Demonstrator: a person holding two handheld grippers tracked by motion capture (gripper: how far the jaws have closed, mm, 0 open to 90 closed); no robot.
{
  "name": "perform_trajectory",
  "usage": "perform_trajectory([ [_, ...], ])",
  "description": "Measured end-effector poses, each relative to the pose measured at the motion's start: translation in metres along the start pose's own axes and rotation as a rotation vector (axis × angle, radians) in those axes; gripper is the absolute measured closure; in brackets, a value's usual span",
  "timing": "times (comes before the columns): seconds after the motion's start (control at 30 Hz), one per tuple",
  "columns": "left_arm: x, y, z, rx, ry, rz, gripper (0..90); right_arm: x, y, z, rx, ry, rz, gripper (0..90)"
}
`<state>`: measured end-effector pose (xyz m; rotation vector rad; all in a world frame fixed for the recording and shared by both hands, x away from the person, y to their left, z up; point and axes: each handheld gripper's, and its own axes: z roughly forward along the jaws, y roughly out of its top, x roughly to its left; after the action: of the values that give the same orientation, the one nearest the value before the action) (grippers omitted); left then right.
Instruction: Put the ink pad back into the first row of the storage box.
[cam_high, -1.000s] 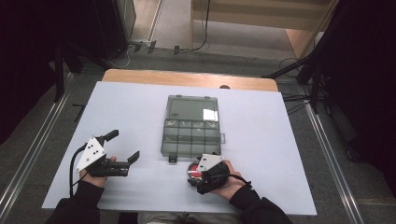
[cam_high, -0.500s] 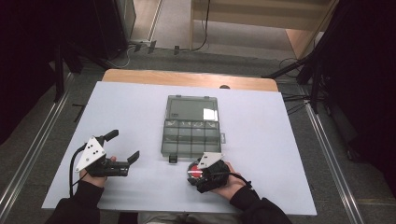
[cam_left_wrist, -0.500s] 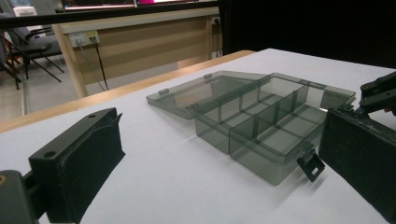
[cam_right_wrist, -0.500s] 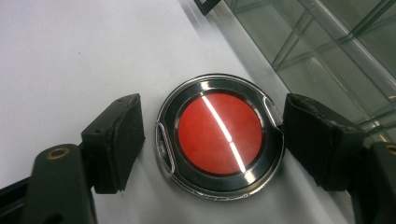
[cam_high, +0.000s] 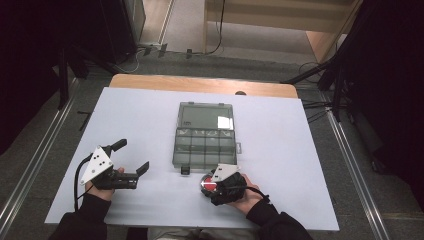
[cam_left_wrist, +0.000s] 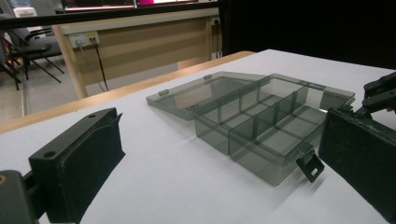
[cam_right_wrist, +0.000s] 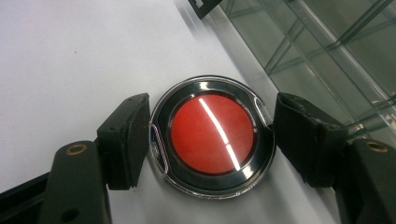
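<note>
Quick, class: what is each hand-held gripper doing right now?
Left hand-held gripper: open, holding nothing.
Right hand-held gripper: jaws have just been closing, now shut on the round red disc beside the clear compartment box.

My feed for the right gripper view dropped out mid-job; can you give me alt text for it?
The right gripper has just been closing, its black jaws set on either side of a round red disc with a black rim in a clear case, lying on the white table. The left pad touches the case. A smoky transparent plastic compartment box sits at upper right.
</note>
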<state>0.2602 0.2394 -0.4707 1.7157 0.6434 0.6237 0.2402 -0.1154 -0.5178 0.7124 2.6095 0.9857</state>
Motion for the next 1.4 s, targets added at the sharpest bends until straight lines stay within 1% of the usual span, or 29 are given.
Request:
perform_trajectory([
  [0.07, 0.0, 0.0, 0.0, 0.0, 0.0, 0.0, 0.0, -0.001, 0.0, -0.001, -0.001, -0.001, -0.003, 31.0],
  [0.17, 0.0, 0.0, 0.0, 0.001, 0.0, 0.0, 0.0, -0.001, 0.001, -0.003, -0.009, -0.003, 0.008, 31.0],
  [0.23, 0.0, 0.0, 0.0, 0.001, 0.0, -0.002, 0.0, -0.002, 0.002, -0.006, -0.026, -0.005, 0.017, 31.0],
  [0.27, 0.0, 0.0, 0.0, 0.002, -0.001, -0.001, 0.0, -0.002, 0.003, -0.009, -0.038, -0.001, 0.029, 31.0],
  [0.3, 0.0, 0.0, 0.0, 0.004, -0.002, 0.001, 0.0, -0.003, 0.004, -0.011, -0.058, -0.001, 0.027, 31.0],
  [0.37, 0.0, 0.0, 0.001, 0.005, -0.002, 0.002, 0.0, -0.003, 0.008, -0.017, -0.087, -0.002, 0.04, 31.0],
  [0.47, 0.0, 0.0, 0.001, 0.006, 0.0, 0.002, 0.0, -0.004, 0.013, -0.025, -0.127, -0.007, 0.041, 31.0],
  [0.57, 0.0, -0.001, 0.001, 0.008, 0.001, 0.004, 0.0, -0.006, 0.017, -0.03, -0.156, -0.005, 0.04, 31.0],
  [0.73, 0.0, -0.001, 0.001, 0.01, 0.0, 0.004, 0.0, -0.01, 0.024, -0.038, -0.172, -0.001, 0.052, 31.0],
  [0.87, 0.0, -0.001, 0.001, 0.011, 0.001, 0.005, 0.0, -0.015, 0.031, -0.045, -0.208, -0.003, 0.052, 31.0],
  [0.93, 0.0, -0.001, 0.001, 0.011, 0.001, 0.005, 0.0, -0.017, 0.034, -0.048, -0.209, -0.003, 0.054, 31.0],
  [1.03, 0.0, -0.001, 0.001, 0.011, 0.001, 0.005, 0.0, -0.022, 0.038, -0.05, -0.227, 0.001, 0.061, 31.0],
  [1.2, 0.0, -0.001, 0.001, 0.011, 0.002, 0.005, 0.0, -0.027, 0.045, -0.051, -0.223, 0.016, 0.055, 31.0],
  [1.4, 0.0, -0.001, 0.0, 0.014, 0.009, 0.007, 0.0, -0.036, 0.052, -0.048, -0.21, 0.03, 0.063, 31.0],
])
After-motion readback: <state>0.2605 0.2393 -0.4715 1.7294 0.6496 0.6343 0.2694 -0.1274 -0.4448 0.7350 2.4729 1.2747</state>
